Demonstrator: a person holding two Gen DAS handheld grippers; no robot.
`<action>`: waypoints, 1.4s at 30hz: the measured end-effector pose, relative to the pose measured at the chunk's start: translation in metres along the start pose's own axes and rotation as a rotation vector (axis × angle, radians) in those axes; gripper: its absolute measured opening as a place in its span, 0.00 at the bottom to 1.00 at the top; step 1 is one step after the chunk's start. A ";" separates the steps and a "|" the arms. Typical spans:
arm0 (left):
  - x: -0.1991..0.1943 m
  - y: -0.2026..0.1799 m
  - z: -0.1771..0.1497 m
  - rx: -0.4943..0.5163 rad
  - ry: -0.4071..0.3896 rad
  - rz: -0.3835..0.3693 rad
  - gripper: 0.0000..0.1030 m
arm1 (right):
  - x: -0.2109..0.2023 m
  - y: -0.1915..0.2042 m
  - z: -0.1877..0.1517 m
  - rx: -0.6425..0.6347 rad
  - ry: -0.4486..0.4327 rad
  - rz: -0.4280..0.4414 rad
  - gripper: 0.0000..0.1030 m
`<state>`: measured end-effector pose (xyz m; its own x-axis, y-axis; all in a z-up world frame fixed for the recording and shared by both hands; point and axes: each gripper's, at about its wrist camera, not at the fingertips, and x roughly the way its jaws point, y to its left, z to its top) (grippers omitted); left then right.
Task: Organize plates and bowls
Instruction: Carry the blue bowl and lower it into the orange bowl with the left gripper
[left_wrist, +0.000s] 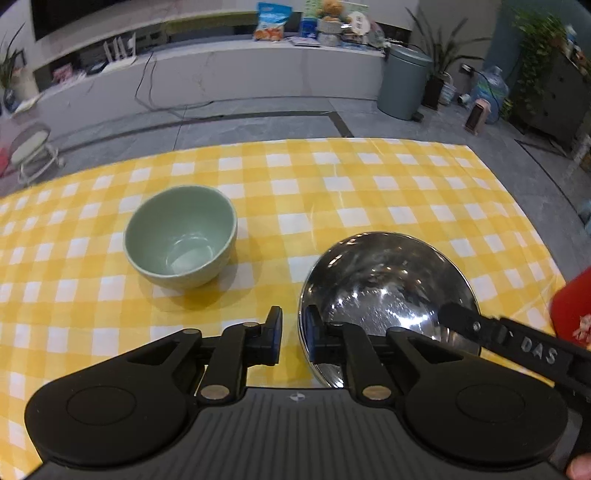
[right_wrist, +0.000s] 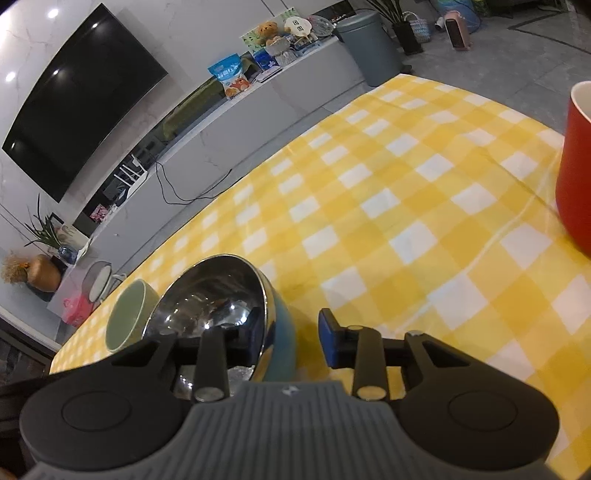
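Steel rim is sitting between the fingers of both tools at this moment. The left gripper is straddling the near-left rim of the metal bowl, one finger inside and one outside, with a visible gap on the outer side, so its jaws are standing apart and not clamping. The right gripper is straddling the bowl's right rim in the same way: its left finger is reaching inside the bowl, and its right finger is standing clear of the blue outer wall, so it too is released.

The metal bowl is resting on the yellow checked tablecloth at the near side of the table. The green bowl is standing upright just beside it to the left, apart from it. A red cup is standing well to the right.

Judgement: the step in hand is probably gripping the metal bowl for nesting with the green one.

Risks:
- The polished, curved rim is giving little purchase; a shallow or uneven clamp could be letting the bowl slip or tip.
- Two tools closing at different moments could be twisting the bowl or dragging the cloth.
- A low carry to the left could be striking the green bowl's rim.
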<state>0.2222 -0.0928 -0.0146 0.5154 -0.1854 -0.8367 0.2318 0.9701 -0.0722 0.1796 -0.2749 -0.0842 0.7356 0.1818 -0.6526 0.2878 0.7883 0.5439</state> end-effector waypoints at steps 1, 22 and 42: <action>0.002 0.001 0.001 -0.012 0.009 -0.010 0.15 | 0.000 0.001 0.000 -0.004 0.002 -0.004 0.32; -0.038 -0.005 -0.006 -0.066 0.053 0.022 0.08 | -0.027 0.027 0.002 -0.118 0.058 0.005 0.08; -0.146 0.002 -0.060 -0.240 0.143 -0.015 0.11 | -0.138 0.054 -0.016 -0.351 0.114 0.196 0.08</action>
<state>0.0981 -0.0544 0.0745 0.3877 -0.1925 -0.9015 0.0277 0.9799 -0.1974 0.0838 -0.2484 0.0269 0.6775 0.3966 -0.6195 -0.0920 0.8813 0.4636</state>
